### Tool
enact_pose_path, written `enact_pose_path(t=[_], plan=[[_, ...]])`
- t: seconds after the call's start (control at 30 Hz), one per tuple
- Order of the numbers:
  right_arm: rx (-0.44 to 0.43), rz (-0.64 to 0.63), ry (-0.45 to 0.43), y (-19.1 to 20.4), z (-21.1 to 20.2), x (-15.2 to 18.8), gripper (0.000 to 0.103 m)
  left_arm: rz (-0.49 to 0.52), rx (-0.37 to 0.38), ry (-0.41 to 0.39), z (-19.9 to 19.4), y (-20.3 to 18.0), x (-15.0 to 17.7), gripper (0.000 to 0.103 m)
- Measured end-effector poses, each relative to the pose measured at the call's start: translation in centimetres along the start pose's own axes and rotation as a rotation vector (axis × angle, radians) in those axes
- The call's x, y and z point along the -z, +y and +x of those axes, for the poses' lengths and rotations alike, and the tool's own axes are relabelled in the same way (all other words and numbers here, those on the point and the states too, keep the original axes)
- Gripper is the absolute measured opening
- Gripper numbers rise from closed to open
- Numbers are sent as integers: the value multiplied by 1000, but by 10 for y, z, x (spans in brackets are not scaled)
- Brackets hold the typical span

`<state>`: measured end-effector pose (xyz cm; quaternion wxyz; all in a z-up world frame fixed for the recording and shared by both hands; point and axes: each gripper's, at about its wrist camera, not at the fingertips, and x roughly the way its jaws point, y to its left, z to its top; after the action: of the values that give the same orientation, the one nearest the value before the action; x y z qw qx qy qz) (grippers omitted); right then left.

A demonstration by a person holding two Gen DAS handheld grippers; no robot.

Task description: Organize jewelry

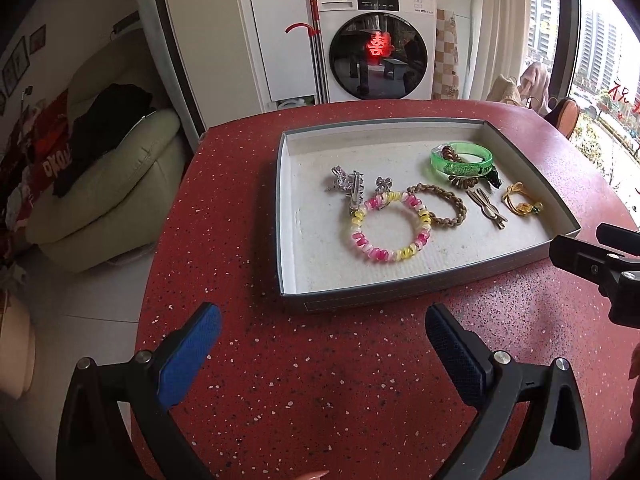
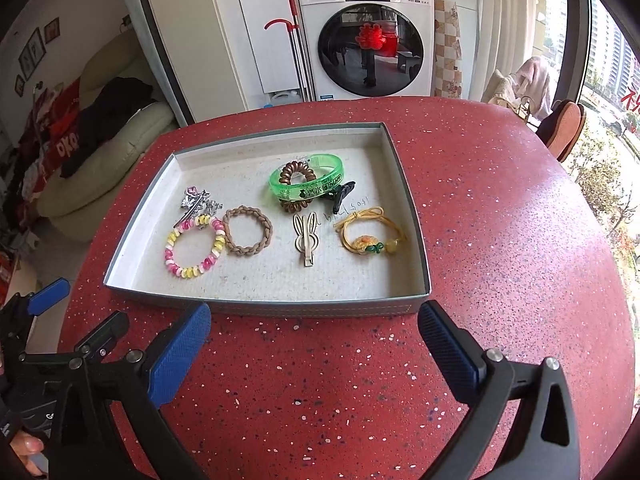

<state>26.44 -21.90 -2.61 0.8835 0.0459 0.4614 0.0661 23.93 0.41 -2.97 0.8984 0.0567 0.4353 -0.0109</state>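
A shallow grey tray [image 1: 360, 298] [image 2: 320, 307] with a white floor sits on the red speckled table. In it lie a pink-and-yellow coil bracelet [image 1: 388, 227] [image 2: 195, 247], a braided tan ring [image 1: 440, 208] [image 2: 247, 231], a silver bow clip [image 1: 348, 184] [image 2: 198, 204], a green bangle [image 1: 460, 160] [image 2: 306, 182] over a brown coil tie, a rabbit hair clip [image 1: 488, 208] [image 2: 306, 240] and a yellow cord bracelet [image 1: 522, 202] [image 2: 372, 236]. My left gripper [image 1: 322, 340] stands open in front of the tray, empty. My right gripper [image 2: 314, 338] also stands open and empty, just before the tray's front wall.
The table [image 1: 320, 380] [image 2: 500, 220] has a rounded edge, with a cream sofa [image 1: 112, 184] beyond its left side. A washing machine [image 2: 364, 36] stands behind, and a chair [image 2: 562, 128] at the far right by the window. The right gripper's body [image 1: 600, 264] shows at the left view's right edge.
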Motion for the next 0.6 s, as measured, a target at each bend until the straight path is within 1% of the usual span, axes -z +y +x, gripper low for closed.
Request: enact_pose_path(t=[0.2,0.3,0.43,0.6], plan=[[7,-14,17,5,-2,8,103,-13,14,10,-7,-1,10,103],[8,-25,12,8,-6,14,103,-28,6,-2,-12,-1,17,103],[26,-31,-11,8,-13,25,103,-52,-5,-30,-22,0,29,103],[33,-5,-51,1,-23,38,103,-67,-21,-51,-31,3,44,103]])
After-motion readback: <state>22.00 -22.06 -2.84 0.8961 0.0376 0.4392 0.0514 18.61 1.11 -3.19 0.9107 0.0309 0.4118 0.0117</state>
